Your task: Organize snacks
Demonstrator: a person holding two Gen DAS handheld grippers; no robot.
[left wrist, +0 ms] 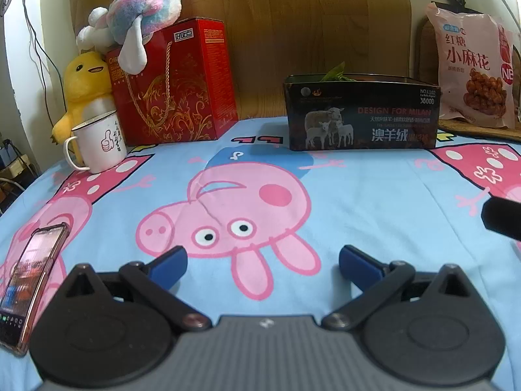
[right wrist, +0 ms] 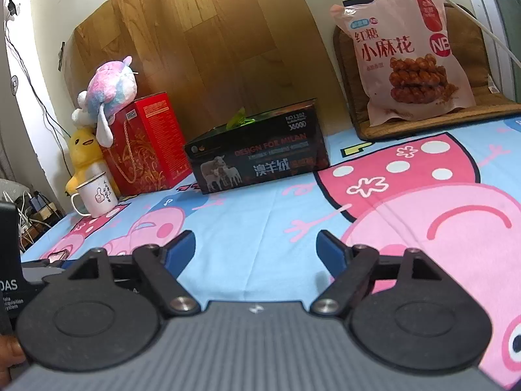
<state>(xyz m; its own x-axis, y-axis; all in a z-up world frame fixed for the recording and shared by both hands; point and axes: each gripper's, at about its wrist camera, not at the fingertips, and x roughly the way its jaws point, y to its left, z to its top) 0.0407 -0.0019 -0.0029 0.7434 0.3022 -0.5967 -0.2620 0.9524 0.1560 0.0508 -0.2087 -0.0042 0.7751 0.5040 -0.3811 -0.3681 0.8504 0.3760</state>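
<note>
Both the left claw (left wrist: 262,262) and the right claw (right wrist: 255,249) stand wide apart and empty over the cartoon-pig sheet (left wrist: 374,195), well short of the black box (left wrist: 361,115), with the pink snack bag (left wrist: 473,65) leaning upright just right of that box.

Black box (left wrist: 361,115): "DESIGN FOR MILAN", "澳羊绒". Pink snack bag (left wrist: 473,68): "红糖 小麻花".

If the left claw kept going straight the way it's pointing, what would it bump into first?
Probably the cartoon pig bedsheet. The left claw is open and empty and tilts downward, so it would likely touch the cloth before reaching the dark open box further ahead. Depth is hard to judge in this view.
</note>
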